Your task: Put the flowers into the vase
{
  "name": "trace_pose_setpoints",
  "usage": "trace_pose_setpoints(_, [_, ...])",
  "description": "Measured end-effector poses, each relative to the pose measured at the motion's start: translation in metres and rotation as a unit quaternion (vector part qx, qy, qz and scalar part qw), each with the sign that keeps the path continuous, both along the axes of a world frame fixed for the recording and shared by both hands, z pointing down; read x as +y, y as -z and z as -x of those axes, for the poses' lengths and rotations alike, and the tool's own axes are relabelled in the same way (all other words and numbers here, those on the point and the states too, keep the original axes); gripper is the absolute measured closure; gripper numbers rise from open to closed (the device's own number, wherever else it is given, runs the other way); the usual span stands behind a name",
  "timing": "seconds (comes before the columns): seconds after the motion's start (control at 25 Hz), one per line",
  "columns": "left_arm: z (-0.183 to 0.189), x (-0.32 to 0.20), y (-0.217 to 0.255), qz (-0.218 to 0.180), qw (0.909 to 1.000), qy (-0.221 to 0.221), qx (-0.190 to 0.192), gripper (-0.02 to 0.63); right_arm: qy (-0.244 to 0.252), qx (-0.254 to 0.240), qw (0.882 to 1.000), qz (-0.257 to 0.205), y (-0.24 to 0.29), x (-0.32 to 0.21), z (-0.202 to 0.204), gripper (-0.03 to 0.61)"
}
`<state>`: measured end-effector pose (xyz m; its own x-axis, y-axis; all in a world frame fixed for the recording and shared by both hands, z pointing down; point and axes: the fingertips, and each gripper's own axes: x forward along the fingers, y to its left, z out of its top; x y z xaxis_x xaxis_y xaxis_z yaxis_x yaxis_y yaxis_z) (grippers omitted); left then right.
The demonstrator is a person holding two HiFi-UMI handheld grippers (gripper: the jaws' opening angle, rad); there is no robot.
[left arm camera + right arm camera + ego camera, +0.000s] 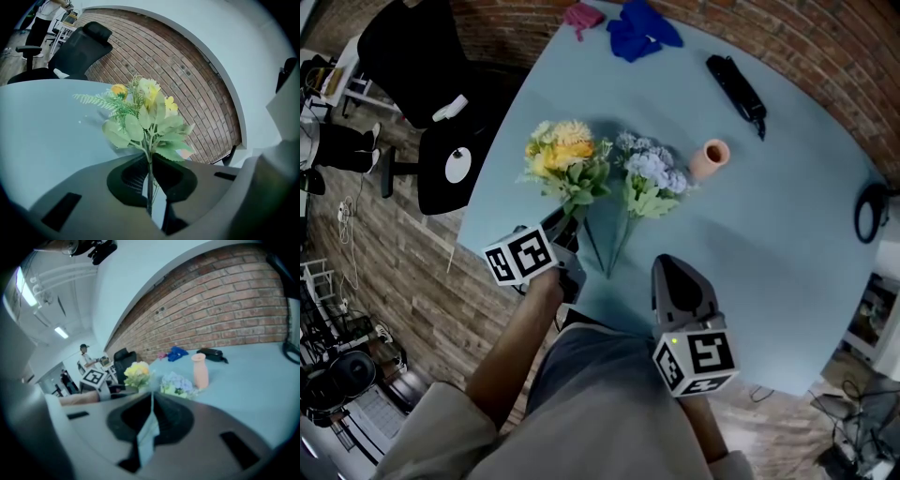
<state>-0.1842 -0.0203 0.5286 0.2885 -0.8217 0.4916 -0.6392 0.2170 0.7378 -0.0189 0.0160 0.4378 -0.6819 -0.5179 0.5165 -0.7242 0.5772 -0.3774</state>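
Note:
A bunch of yellow flowers point(562, 157) with green leaves lies at the table's near left, and its stem runs into my left gripper point(567, 225). In the left gripper view the yellow bunch point(146, 117) stands up out of the left gripper point(151, 165), whose jaws are shut on the thin stem. A lilac-blue bunch point(652, 175) lies on the table just to the right. Beyond it stands the small peach vase point(710, 157), upright and apart from both bunches. My right gripper point(669, 268) hovers at the near edge, shut and holding nothing; its own view shows the right gripper point(152, 398), the vase point(200, 371) and the lilac-blue bunch point(176, 384).
The light blue table point(787, 253) also bears a black case point(736, 86), a blue cloth point(639, 33) and a pink cloth point(582, 16) at the far side. A black loop of cable point(869, 211) lies at the right edge. A black office chair point(441, 103) stands left of the table.

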Motion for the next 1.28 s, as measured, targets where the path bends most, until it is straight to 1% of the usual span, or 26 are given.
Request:
trace_pose_setpoints(0.32, [-0.011, -0.006, 0.021, -0.024, 0.9997, -0.011, 0.002, 0.569, 0.001, -0.005, 1.000, -0.007, 0.006, 0.001, 0.000, 0.554])
trace_pose_setpoints(0.52, [-0.017, -0.010, 0.031, -0.035, 0.9991, -0.021, -0.005, 0.569, -0.007, -0.008, 1.000, -0.012, 0.008, 0.000, -0.004, 0.554])
trace_pose_setpoints(0.64, [-0.021, -0.015, 0.038, -0.044, 0.9987, -0.023, 0.001, 0.569, -0.007, -0.008, 1.000, -0.013, 0.010, -0.001, -0.005, 0.554])
trace_pose_setpoints(0.76, [-0.022, -0.018, 0.042, -0.051, 0.9984, -0.023, -0.007, 0.569, -0.006, -0.010, 1.000, -0.015, 0.011, -0.001, -0.006, 0.554])
trace_pose_setpoints(0.88, [-0.028, -0.024, 0.051, -0.063, 0.9977, -0.026, 0.000, 0.569, -0.008, -0.012, 1.000, -0.016, 0.012, -0.001, -0.007, 0.554])
trace_pose_setpoints(1.28, [-0.047, -0.044, 0.080, -0.103, 0.9935, -0.048, -0.005, 0.569, -0.013, -0.017, 1.000, -0.016, 0.014, -0.001, -0.012, 0.554])
